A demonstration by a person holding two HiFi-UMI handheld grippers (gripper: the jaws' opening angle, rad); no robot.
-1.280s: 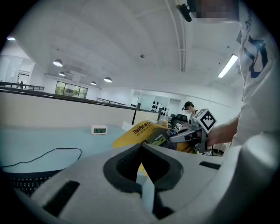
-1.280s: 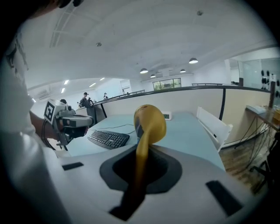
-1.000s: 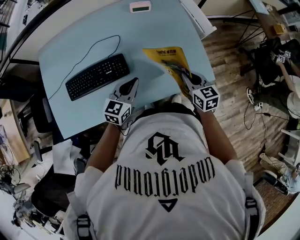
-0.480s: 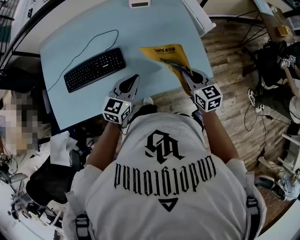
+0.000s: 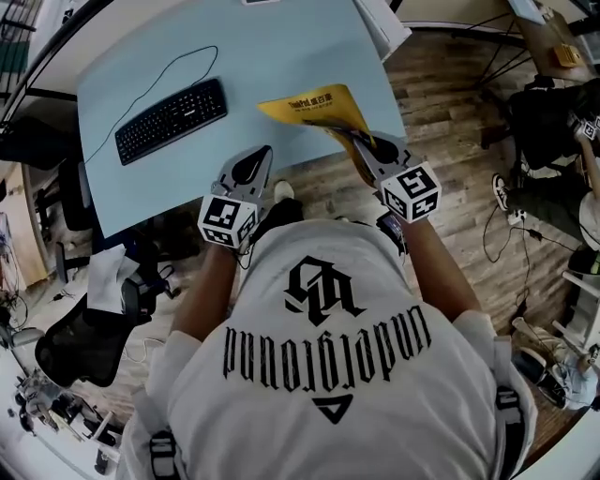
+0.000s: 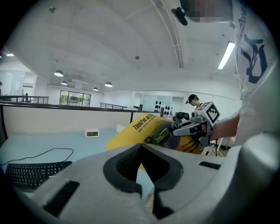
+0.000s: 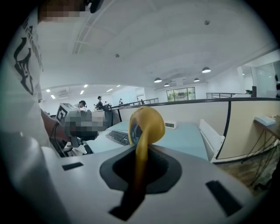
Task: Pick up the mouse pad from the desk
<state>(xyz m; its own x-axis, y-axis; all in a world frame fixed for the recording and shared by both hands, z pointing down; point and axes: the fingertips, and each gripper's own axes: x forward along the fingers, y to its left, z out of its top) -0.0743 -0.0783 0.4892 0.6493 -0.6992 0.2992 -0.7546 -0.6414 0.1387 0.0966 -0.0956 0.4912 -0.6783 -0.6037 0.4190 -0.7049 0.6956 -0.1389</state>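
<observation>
The yellow mouse pad (image 5: 314, 108) is off the pale blue desk (image 5: 281, 47), bent and curling over the desk's near edge. My right gripper (image 5: 361, 150) is shut on its near corner. In the right gripper view the pad (image 7: 146, 124) stands edge-on, pinched between the jaws of the right gripper (image 7: 142, 151). The left gripper view shows the pad (image 6: 140, 131) raised in the right gripper (image 6: 192, 129). To the left of the pad, my left gripper (image 5: 255, 164) hangs at the desk's near edge, jaws together and nothing in them; its tips (image 6: 142, 146) meet.
A black keyboard (image 5: 171, 120) with its cable lies on the desk's left half. A small digital clock (image 6: 92, 133) stands at the desk's far edge. A white box (image 5: 380, 23) sits at the desk's right end. A black office chair (image 5: 84, 347) stands on the floor at left.
Both grippers have drawn back from the desk toward the person. The mouse pad came with the right gripper, from over the desktop to the desk's near edge.
</observation>
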